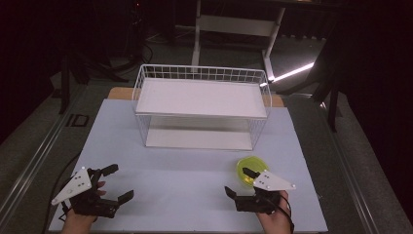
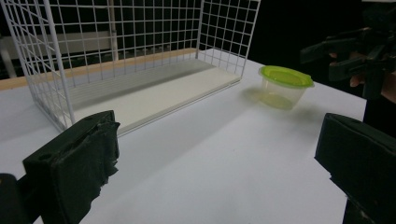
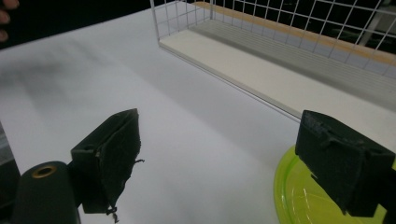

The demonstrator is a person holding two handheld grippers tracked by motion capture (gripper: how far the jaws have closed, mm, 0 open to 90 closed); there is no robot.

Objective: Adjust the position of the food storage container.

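Observation:
A small clear tub with a lime-green lid [image 1: 251, 170] stands on the white table [image 1: 195, 165], right of centre; it also shows in the left gripper view [image 2: 284, 86]. My right gripper [image 1: 239, 181] is open just in front of it, one jaw above the green lid [image 3: 303, 196] and the other over bare table. My left gripper [image 1: 119, 183] is open at the front left, with nothing between its jaws. A two-level white wire rack [image 1: 202, 105] stands at the back centre, its shelves bare.
The rack's lower shelf [image 2: 154, 93] opens toward me, seen also in the right gripper view [image 3: 261, 70]. The table's front and side edges lie close to both hands. Beyond the table are dark floor, a white stand [image 1: 234, 24] and a lit strip [image 1: 292, 73].

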